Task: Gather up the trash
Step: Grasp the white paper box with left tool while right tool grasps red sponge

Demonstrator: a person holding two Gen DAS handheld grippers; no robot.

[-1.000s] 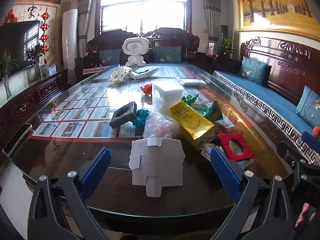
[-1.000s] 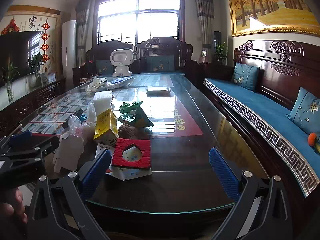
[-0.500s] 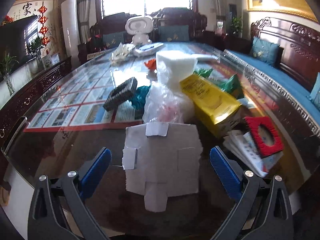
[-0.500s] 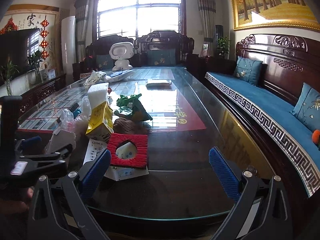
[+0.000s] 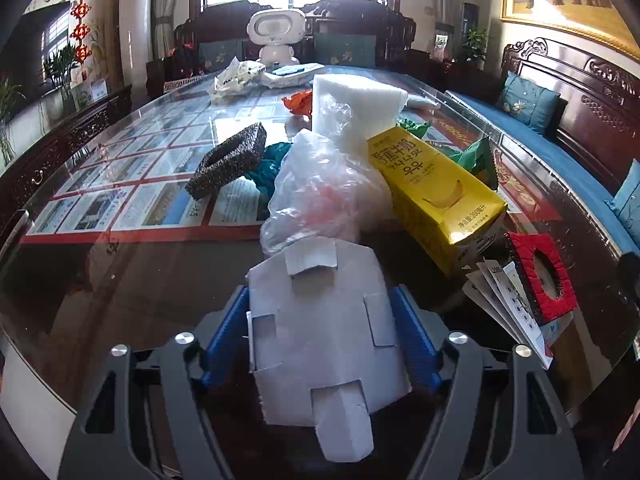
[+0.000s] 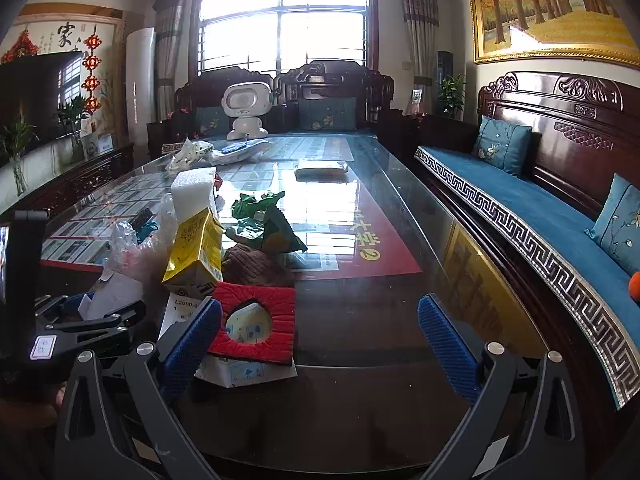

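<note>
You are at the first pickup: the surface (image 5: 120,272) carries a heap of trash, and your left tongs (image 5: 322,338) are clamped on the white card (image 5: 320,332) at its near edge, a blue pad pressed to each side. The card's long axis runs away from you along the tongs, its far flap pointing at the plastic bag (image 5: 320,196) and yellow carton (image 5: 432,188) just behind. Next, I judge, you lift it straight up and back so the bag is not dragged along. Your right tongs (image 6: 320,336) stand wide apart, holding nothing, with the red pad (image 6: 256,322) just inside the left finger.
</note>
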